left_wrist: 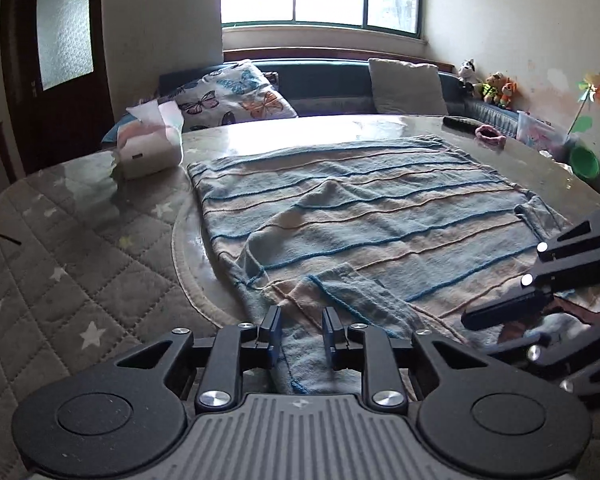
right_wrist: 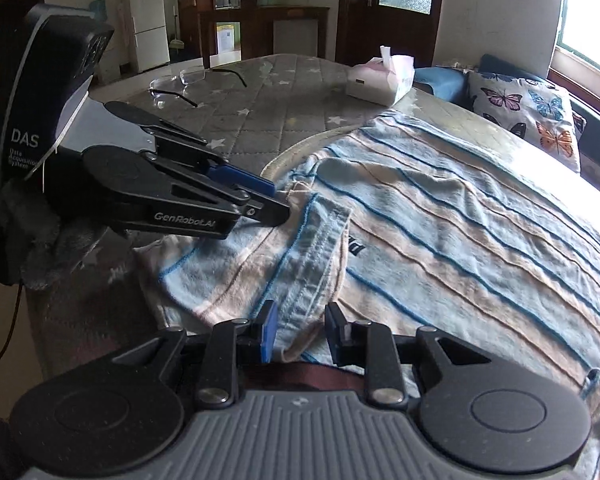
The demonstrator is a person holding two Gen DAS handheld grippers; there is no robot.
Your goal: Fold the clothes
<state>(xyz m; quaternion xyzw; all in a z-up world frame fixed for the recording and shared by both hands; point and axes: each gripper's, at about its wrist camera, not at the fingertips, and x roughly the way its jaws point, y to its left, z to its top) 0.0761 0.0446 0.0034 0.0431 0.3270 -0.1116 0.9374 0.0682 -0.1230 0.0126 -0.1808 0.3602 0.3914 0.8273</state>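
Right wrist: ribbed striped fleece garment (right_wrist: 440, 220) rumpled, possibly terry; quilted mat (right_wrist: 260, 100).

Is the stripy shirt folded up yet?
Not yet. The blue-and-beige striped fabric shirt lies mostly spread flat on the table, only a sleeve turned in.

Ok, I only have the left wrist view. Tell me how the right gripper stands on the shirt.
Observer: The right gripper has its jaws apart. The near edge of the striped shirt lies between them, not pinched as far as I can tell.
Operator: Now describe my left gripper from the side.
Observer: The left gripper points down at a folded-over flap of the shirt, with its tips at or just above the flap's blue-stitched edge.
Operator: Name anything on my left to avoid.
Observer: A pair of glasses lies on the grey quilted cover, apart from the shirt.
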